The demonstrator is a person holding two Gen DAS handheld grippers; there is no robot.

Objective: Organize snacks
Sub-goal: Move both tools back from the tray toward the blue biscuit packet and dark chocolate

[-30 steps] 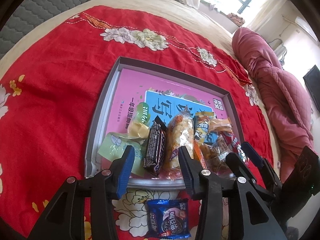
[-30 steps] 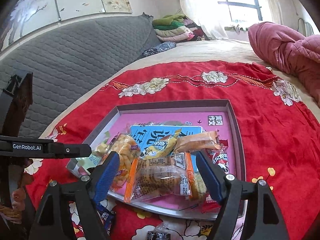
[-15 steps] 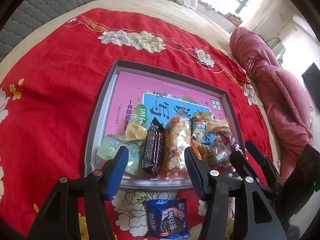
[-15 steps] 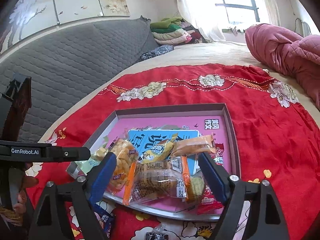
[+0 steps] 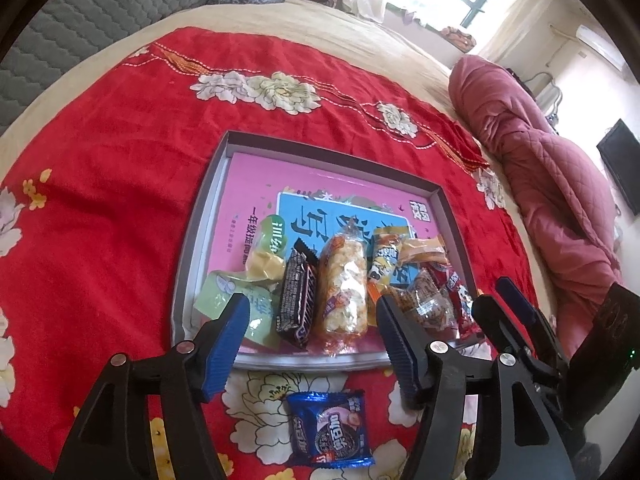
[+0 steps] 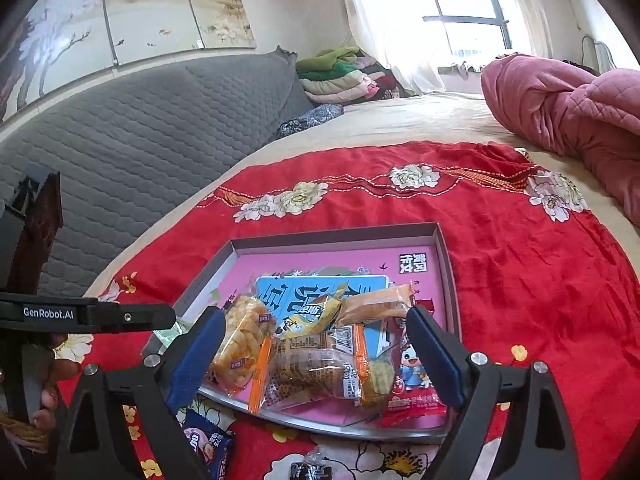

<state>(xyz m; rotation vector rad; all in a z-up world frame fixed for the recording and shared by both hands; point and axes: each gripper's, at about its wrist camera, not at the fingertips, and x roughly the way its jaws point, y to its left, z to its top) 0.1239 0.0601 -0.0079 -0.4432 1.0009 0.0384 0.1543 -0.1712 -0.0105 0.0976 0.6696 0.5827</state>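
I have both grippers hovering at the near edge of the grey tray (image 5: 200,216) that sits on the red floral bedspread (image 5: 100,160); my left gripper (image 5: 312,344) has its blue-padded fingers spread wide with nothing between them, and my right gripper (image 6: 316,360) is likewise wide apart and empty. Inside the tray, over a pink booklet (image 5: 256,176), the snacks lie in a row along the near side: a pale green pouch (image 5: 224,300) at the left, a small yellow packet (image 5: 264,268) just behind it, a dark chocolate bar (image 5: 298,300), a clear bag of puffed rice crackers (image 5: 346,288), a yellow-and-black packet (image 5: 384,264), an orange wrapped cake (image 6: 376,302), a clear orange-edged pack (image 6: 312,368) and a red packet with a cartoon face (image 6: 412,396) at the right end. One blue cookie packet (image 5: 330,428) lies outside the tray on the bedspread, just in front of its near rim, below and between my left gripper's fingers. A rolled pink quilt (image 5: 552,184) lies off to the right
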